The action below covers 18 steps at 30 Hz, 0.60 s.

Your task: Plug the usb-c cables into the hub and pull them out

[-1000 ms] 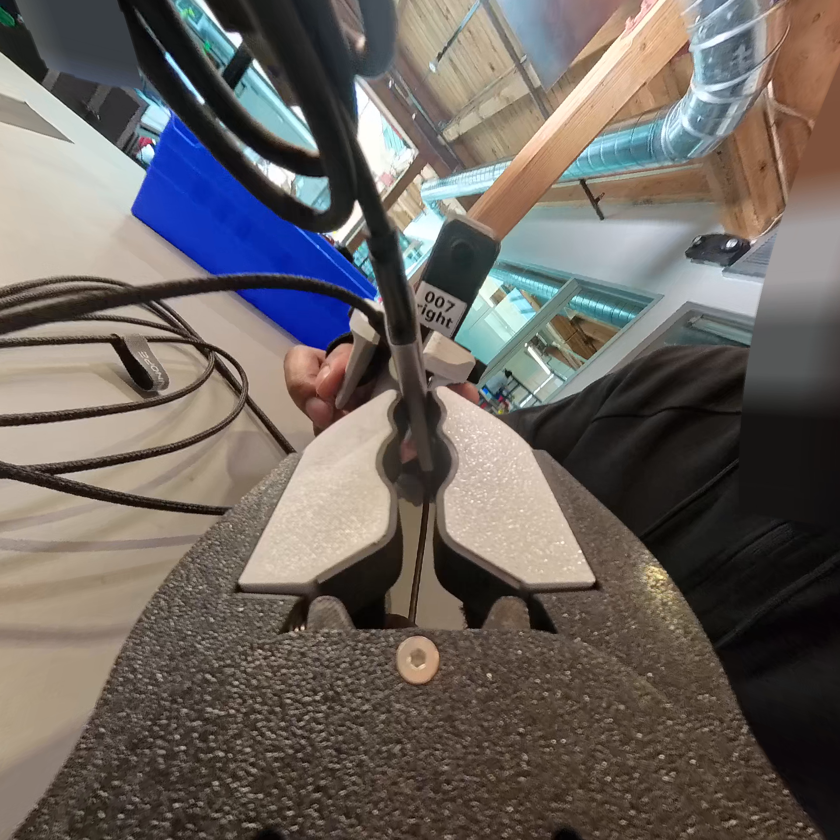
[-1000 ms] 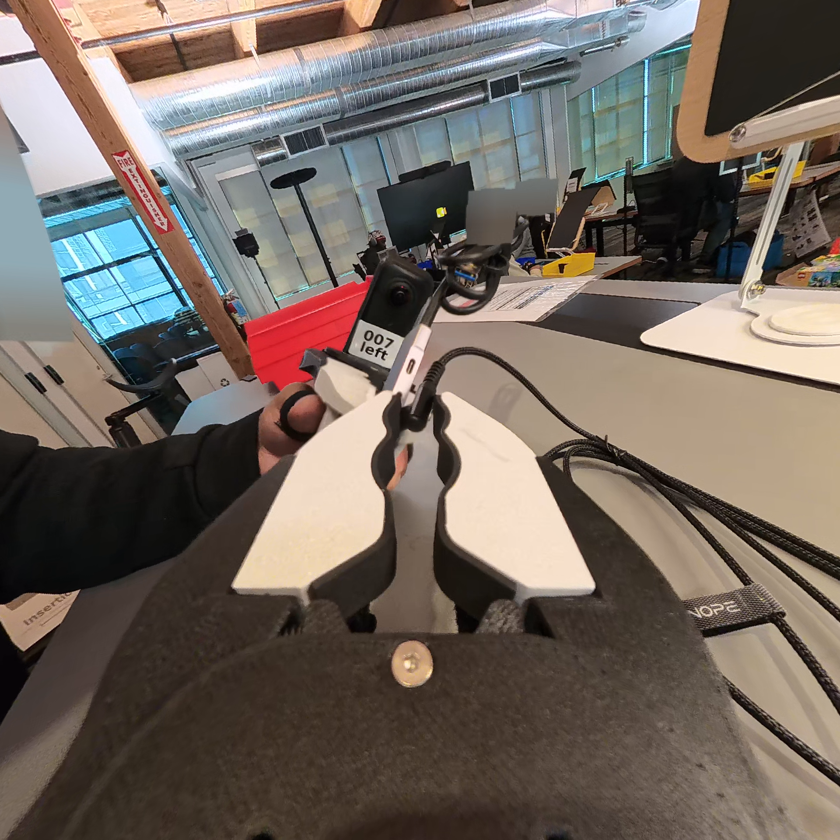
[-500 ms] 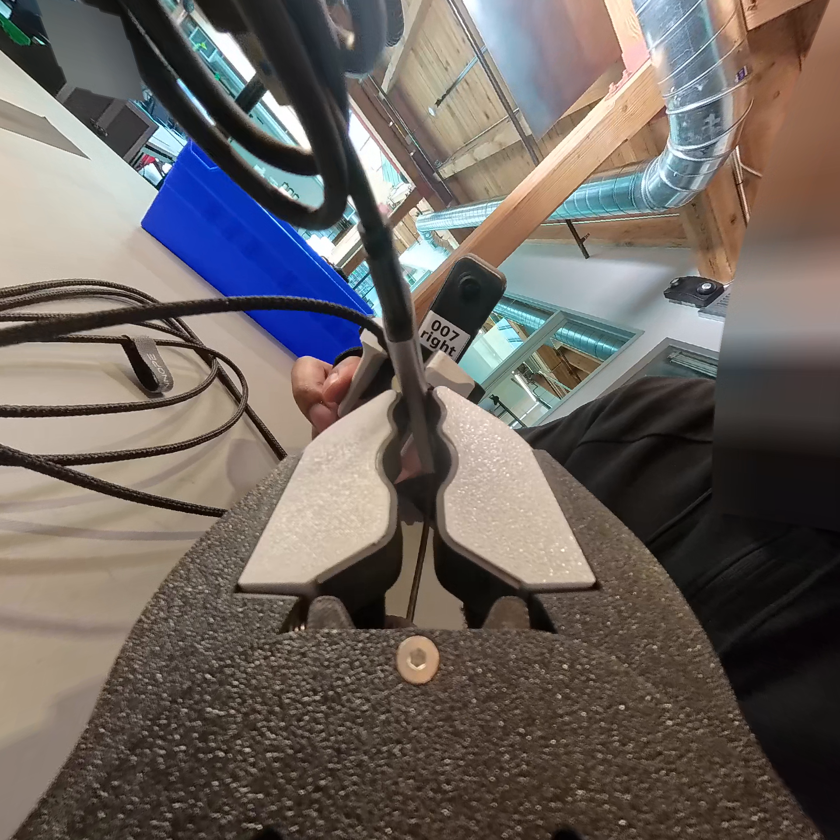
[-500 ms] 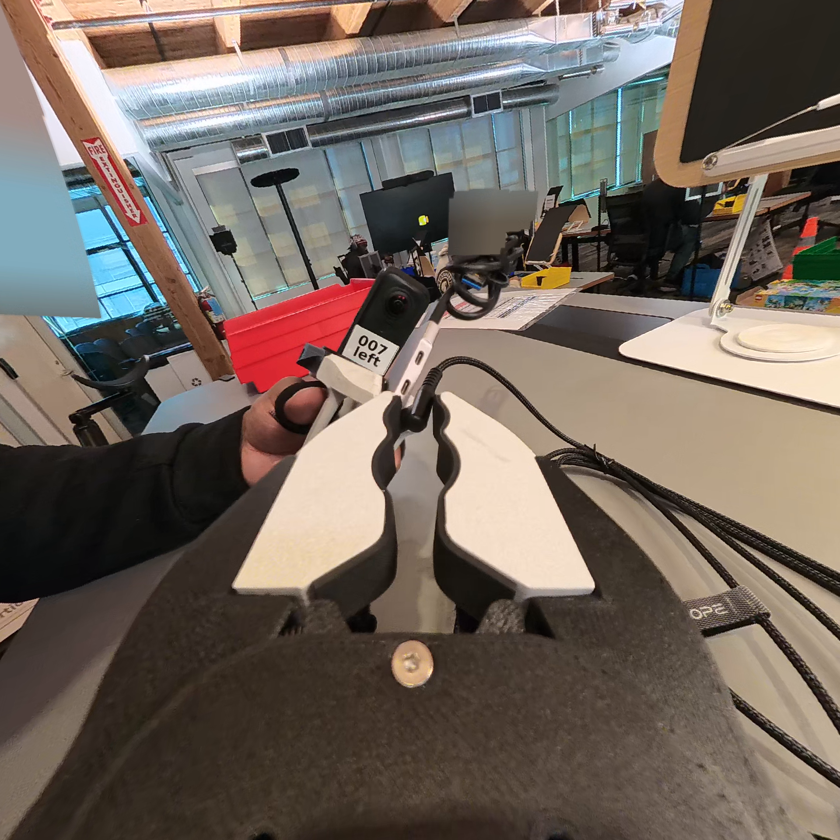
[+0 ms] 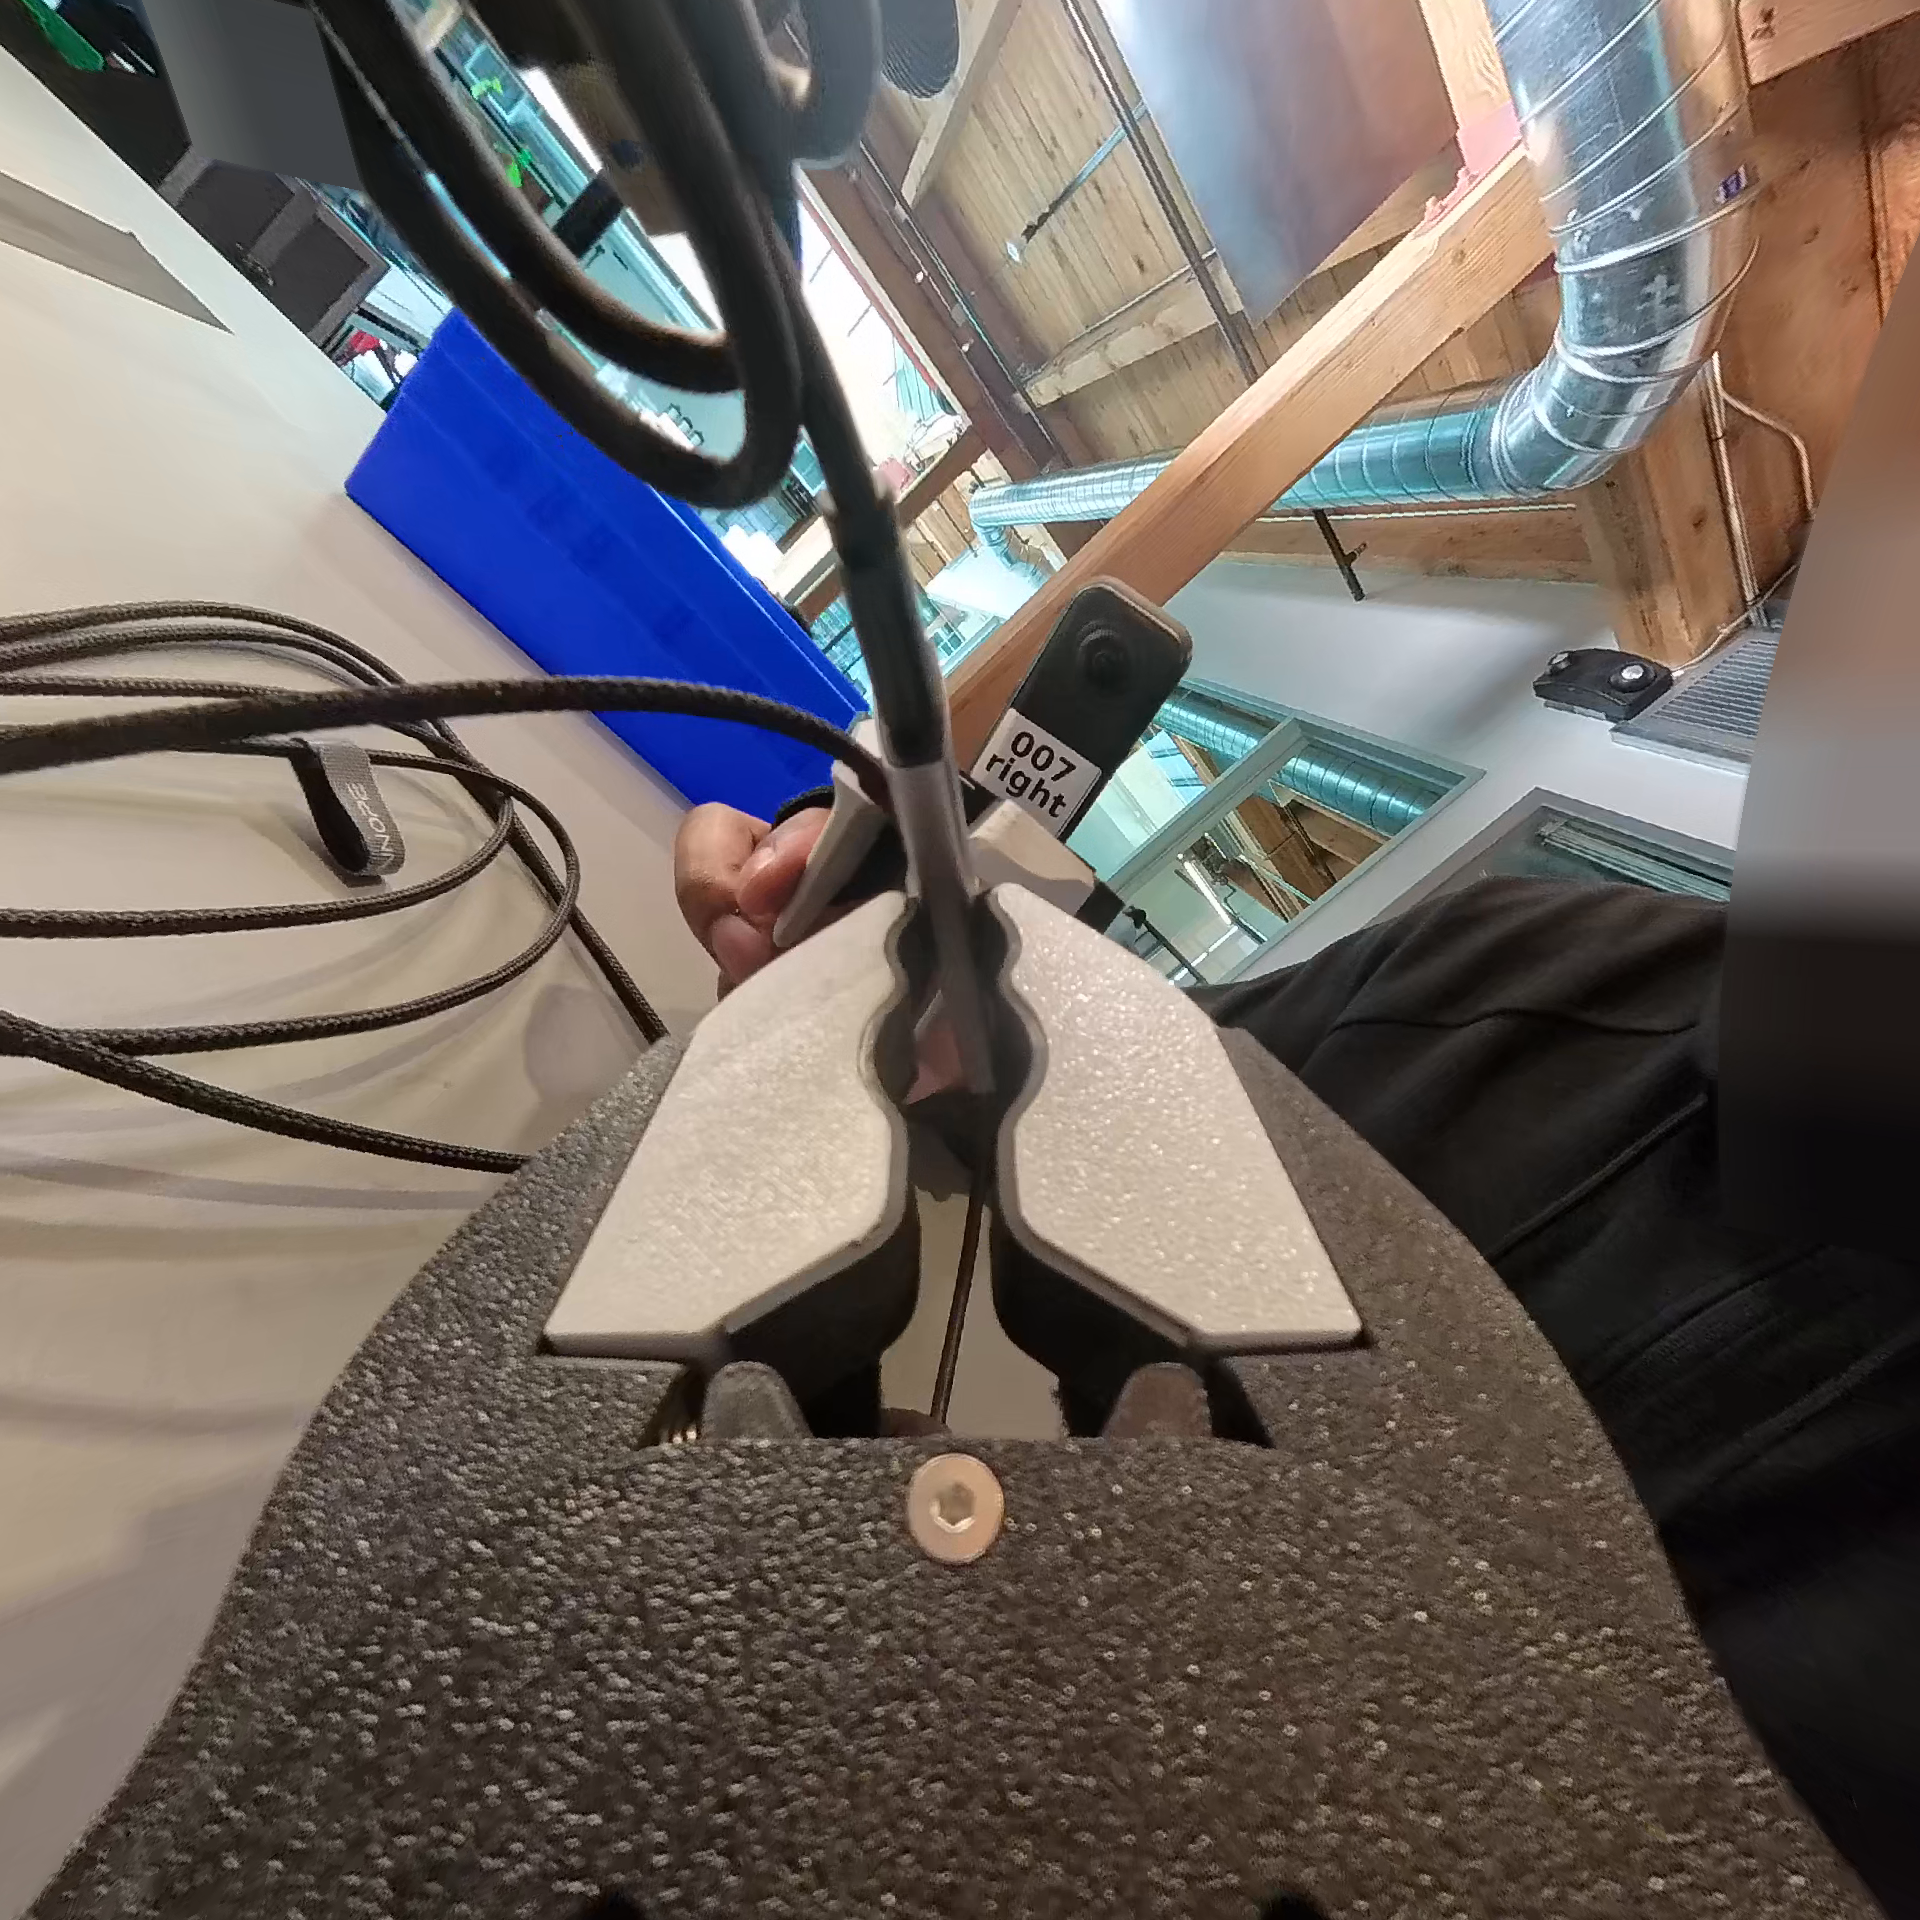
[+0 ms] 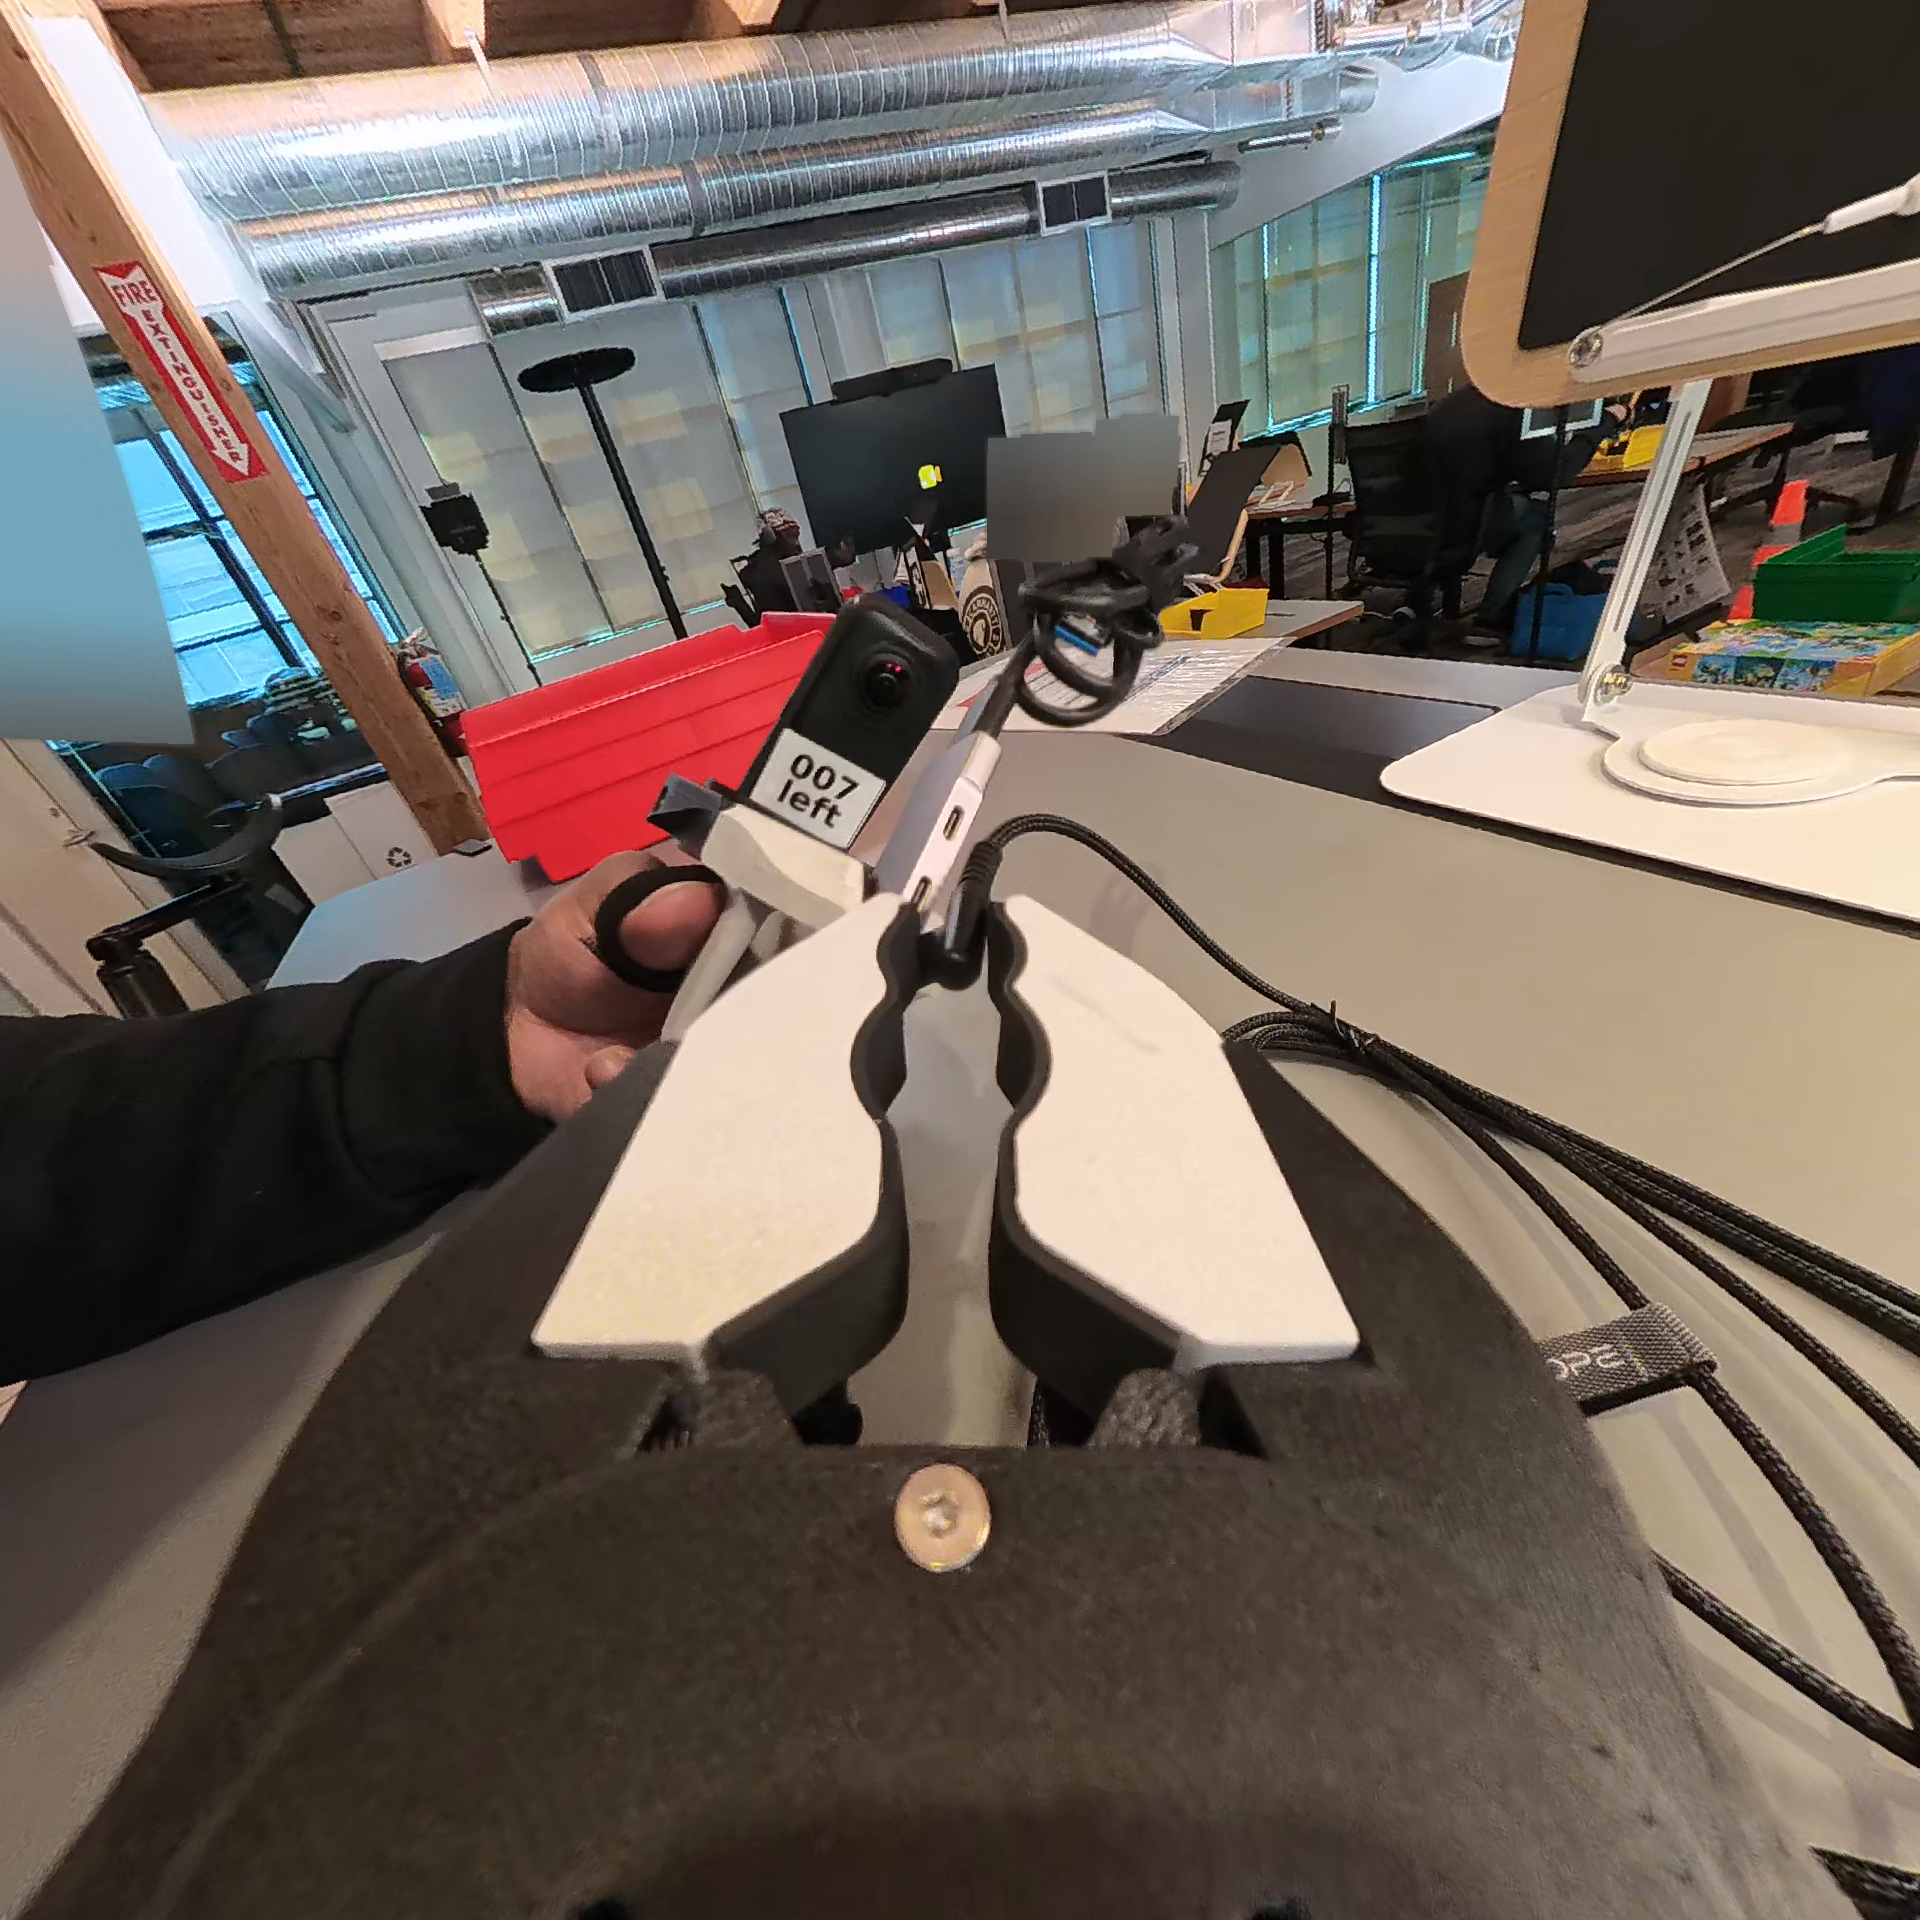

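The left gripper (image 5: pixel 951 971) is clamped on the grey hub (image 5: pixel 940 894), held edge-up between its narrowed tips. The right gripper (image 6: pixel 951 935) pinches the black plug (image 6: pixel 966 904) of a braided cable (image 6: pixel 1164 894), its tips close together; the plug sits against the hub's (image 6: pixel 951 821) lower port, though how far in it goes cannot be told. The hub's own black lead (image 6: pixel 1091 644) hangs coiled above. More cable (image 5: pixel 312 904) lies looped on the grey table (image 5: pixel 156 520), bound by a grey strap (image 5: pixel 353 810). A blue bin (image 5: pixel 582 582) and a red bin (image 6: pixel 623 748) stand behind.
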Tool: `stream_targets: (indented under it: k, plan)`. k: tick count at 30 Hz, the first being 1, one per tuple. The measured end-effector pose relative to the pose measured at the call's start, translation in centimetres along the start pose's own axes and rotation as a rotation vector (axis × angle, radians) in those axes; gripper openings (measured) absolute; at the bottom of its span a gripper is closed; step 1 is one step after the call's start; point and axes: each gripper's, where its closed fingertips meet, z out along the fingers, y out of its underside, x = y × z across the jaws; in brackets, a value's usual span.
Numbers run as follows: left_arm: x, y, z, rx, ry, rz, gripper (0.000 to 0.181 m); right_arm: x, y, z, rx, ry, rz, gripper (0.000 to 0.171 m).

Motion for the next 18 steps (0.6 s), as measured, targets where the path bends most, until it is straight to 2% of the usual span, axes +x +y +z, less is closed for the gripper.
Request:
stream_targets:
  k: [4, 8, 11, 13, 18]
  plan:
    - [-0.2, -0.4, -0.2, 0.028, -0.008, -0.008, 0.010, 0.2, 0.1, 0.0, -0.025, 0.011, 0.019, 0.013]
    - [-0.3, -0.4, -0.2, 0.030, -0.014, -0.007, 0.010, 0.2, 0.2, -0.1, -0.056, -0.024, 0.122, 0.013]
    - [-0.4, -0.7, -0.3, 0.045, -0.020, -0.013, 0.009, -0.2, 0.7, 0.0, -0.099, -0.084, 0.219, 0.023]
    - [-0.6, -0.7, -0.4, 0.049, -0.026, -0.025, 0.010, -0.5, 0.6, 0.0, -0.091, -0.109, 0.257, 0.018]
    - [-1.2, -0.6, -0.4, 0.044, -0.064, -0.036, 0.010, -0.2, 0.1, -0.2, -0.069, -0.084, 0.213, 0.017]
